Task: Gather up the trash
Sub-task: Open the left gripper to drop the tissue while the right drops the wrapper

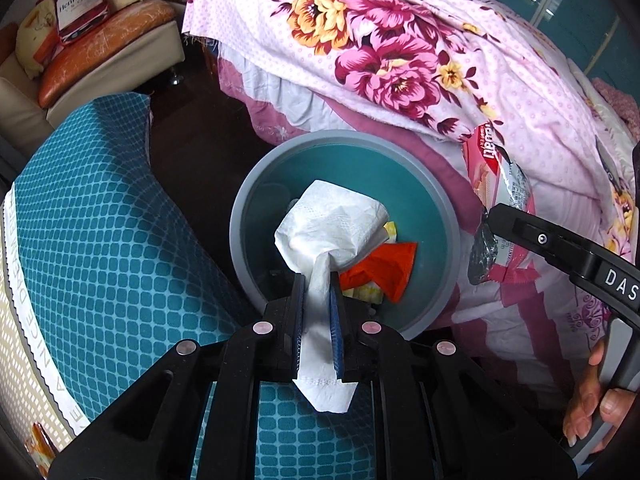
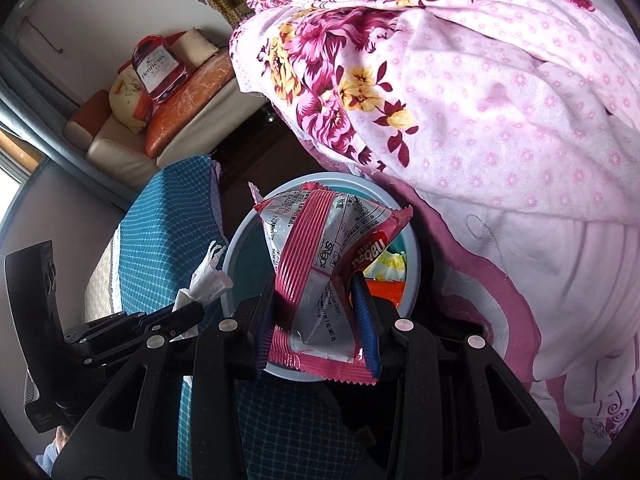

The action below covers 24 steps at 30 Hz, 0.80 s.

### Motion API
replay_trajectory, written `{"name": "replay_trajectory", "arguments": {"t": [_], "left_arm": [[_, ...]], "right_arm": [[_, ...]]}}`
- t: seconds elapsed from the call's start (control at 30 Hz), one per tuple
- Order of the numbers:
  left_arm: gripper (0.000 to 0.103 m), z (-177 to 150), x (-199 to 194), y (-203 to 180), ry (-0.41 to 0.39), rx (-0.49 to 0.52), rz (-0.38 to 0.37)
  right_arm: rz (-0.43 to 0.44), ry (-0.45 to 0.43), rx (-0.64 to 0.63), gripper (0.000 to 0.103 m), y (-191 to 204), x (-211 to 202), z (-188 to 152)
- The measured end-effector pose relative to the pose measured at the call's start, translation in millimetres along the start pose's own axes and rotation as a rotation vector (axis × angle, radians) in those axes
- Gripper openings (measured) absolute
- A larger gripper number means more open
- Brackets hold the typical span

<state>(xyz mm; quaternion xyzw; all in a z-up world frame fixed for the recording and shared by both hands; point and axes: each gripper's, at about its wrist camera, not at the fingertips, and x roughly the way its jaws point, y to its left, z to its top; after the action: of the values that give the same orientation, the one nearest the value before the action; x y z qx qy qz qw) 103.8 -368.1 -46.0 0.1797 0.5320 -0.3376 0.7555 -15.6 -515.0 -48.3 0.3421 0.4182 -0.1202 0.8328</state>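
Note:
A grey-rimmed bin [image 1: 440, 196] with a teal inside stands on the dark floor beside the bed; orange and yellow wrappers [image 1: 384, 268] lie in it. My left gripper [image 1: 318, 280] is shut on a white tissue [image 1: 332, 224] and holds it over the bin's opening. My right gripper [image 2: 316, 284] is shut on a pink and silver wafer wrapper [image 2: 320, 248], held above the same bin [image 2: 236, 248]. In the left wrist view the right gripper [image 1: 490, 216] with the wrapper [image 1: 496, 184] hangs by the bin's right rim. In the right wrist view the left gripper [image 2: 188, 312] with the tissue [image 2: 206, 284] sits at the left.
A teal checked pillow [image 1: 100, 220] lies left of the bin. A pink floral blanket [image 1: 400, 52] hangs over the bed at the right. A sofa with cushions and a red Hennessy bag [image 1: 78, 4] stands at the far left.

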Motion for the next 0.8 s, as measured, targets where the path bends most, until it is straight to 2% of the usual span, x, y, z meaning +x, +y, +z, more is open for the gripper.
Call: {"name": "replay_trajectory", "arguments": {"t": [0.03, 0.07, 0.13, 0.17, 0.2, 0.4, 0.8], "left_arm": [[0.015, 0.7, 1.3, 0.1, 0.001, 0.0, 0.0], [0.022, 1.0, 2.4, 0.3, 0.001, 0.001, 0.002], [0.044, 0.9, 4.2, 1.3, 0.003, 0.001, 0.008], [0.063, 0.7, 4.6, 2.1, 0.0, -0.002, 0.015], [0.074, 0.3, 4.0, 3.1, -0.007, -0.004, 0.026], [0.088, -3.7, -1.7, 14.0, -0.026, -0.025, 0.048], [0.093, -17.1, -14.9, 46.2, -0.02, -0.085, 0.061]], "right_arm": [[-0.003, 0.001, -0.001, 0.035, 0.7, 0.9, 0.1], [-0.005, 0.003, -0.002, 0.035, 1.1, 1.9, 0.4], [-0.007, 0.007, -0.004, 0.035, 2.4, 4.3, 1.9], [-0.009, 0.007, -0.004, 0.035, 3.8, 5.0, 1.4], [-0.012, 0.008, -0.007, 0.035, 5.0, 6.1, 1.7], [-0.028, 0.018, -0.026, 0.035, 11.0, 11.5, 2.2], [-0.053, 0.046, -0.071, 0.036, 28.5, 24.5, 3.3]]}}
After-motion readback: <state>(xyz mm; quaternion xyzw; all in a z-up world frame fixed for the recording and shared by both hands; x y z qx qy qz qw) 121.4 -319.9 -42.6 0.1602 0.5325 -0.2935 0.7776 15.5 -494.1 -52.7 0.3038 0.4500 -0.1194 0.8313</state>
